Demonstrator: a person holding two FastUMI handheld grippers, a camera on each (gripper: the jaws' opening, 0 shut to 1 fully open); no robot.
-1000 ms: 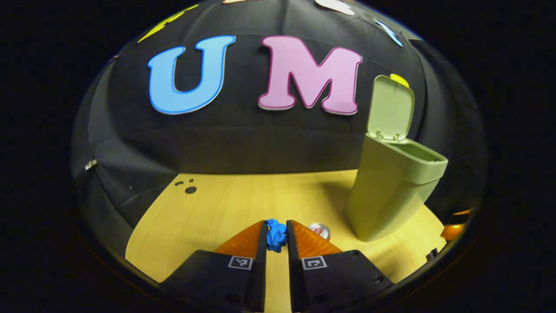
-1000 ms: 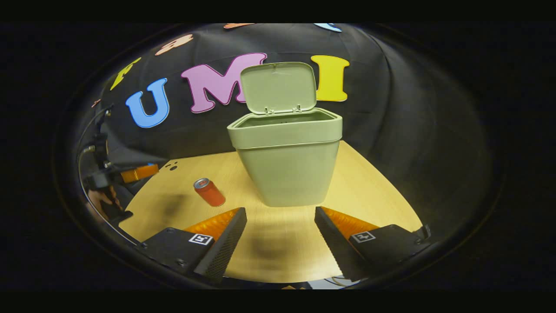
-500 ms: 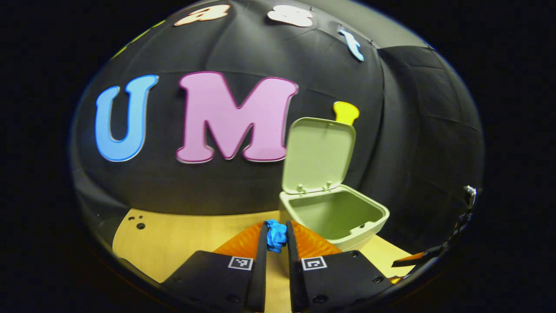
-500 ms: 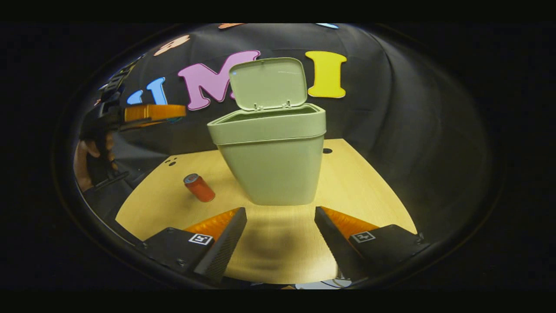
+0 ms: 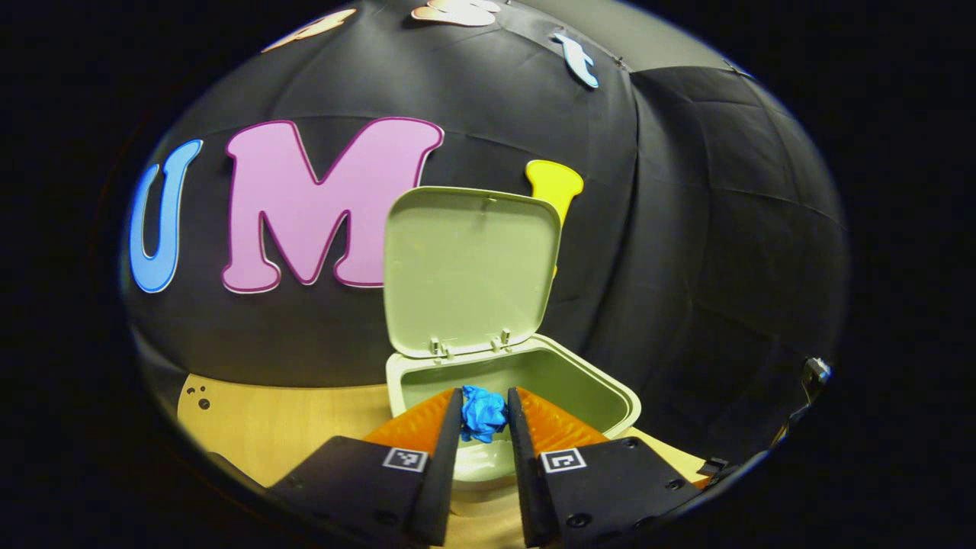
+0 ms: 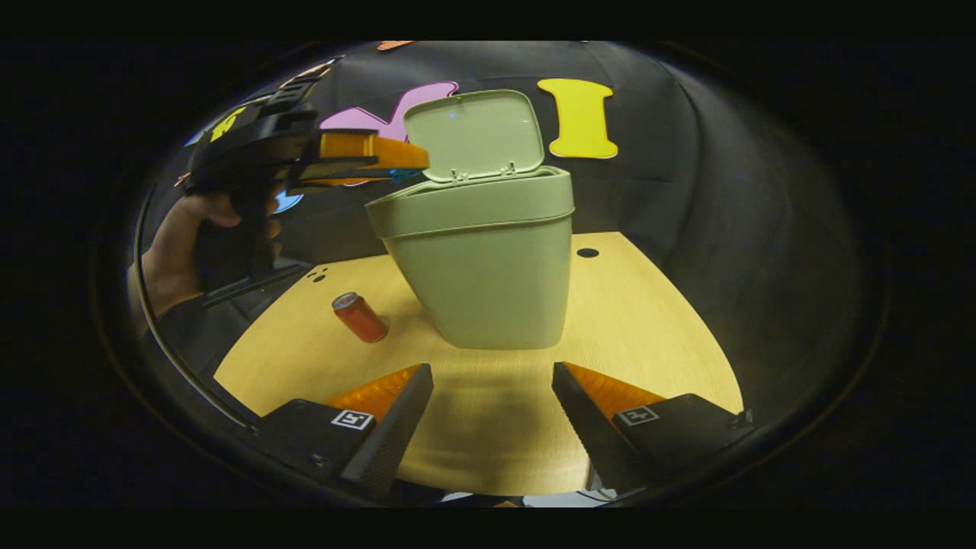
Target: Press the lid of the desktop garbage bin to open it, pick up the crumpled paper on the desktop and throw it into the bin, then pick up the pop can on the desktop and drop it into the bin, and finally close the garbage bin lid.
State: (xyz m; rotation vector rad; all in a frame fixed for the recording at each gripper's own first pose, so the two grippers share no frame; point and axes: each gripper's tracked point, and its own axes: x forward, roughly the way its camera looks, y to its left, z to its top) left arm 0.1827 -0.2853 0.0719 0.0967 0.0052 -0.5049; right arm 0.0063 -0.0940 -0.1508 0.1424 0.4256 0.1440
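The pale green bin stands on the wooden table with its lid tipped up and open. In the left gripper view my left gripper is shut on the blue crumpled paper, held over the near rim of the bin. The right gripper view shows that same gripper high at the bin's upper left, a person's hand holding it. A red pop can lies tilted on the table left of the bin. My right gripper is open, low over the table in front of the bin.
The wooden table has bare room to the right of the bin and between my right fingers. Small round holes sit in the tabletop near the back, behind the bin. The black cloth wall rises close behind.
My left gripper has carried the blue paper up and to the right, from the table to over the bin's opening. My right gripper has hardly moved.
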